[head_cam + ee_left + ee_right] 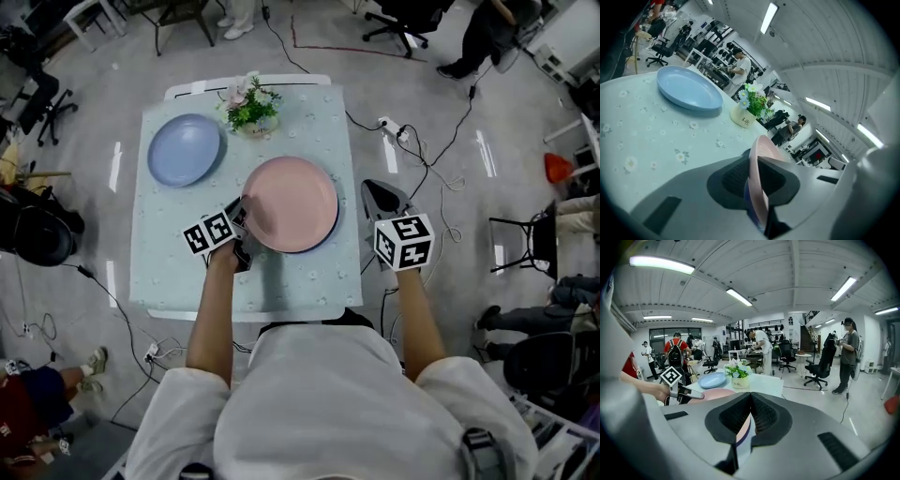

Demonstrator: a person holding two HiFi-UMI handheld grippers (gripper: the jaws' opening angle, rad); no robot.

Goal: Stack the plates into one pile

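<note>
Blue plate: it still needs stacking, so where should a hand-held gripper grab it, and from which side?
Probably grip the blue plate by its near rim, coming in low from the person's side. It lies flat and its flared edge lifts off the table, leaving room for a jaw underneath; the flower pot crowds its far right.

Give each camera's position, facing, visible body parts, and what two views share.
Head view: on the head, steeply down at the table; forearms, torso.
Left gripper view: on the left gripper, across the table past its gripped pink plate; no body.
Right gripper view: on the right gripper beside the table, facing across it; left hand.
Gripper views share the blue plate, flower pot.
</note>
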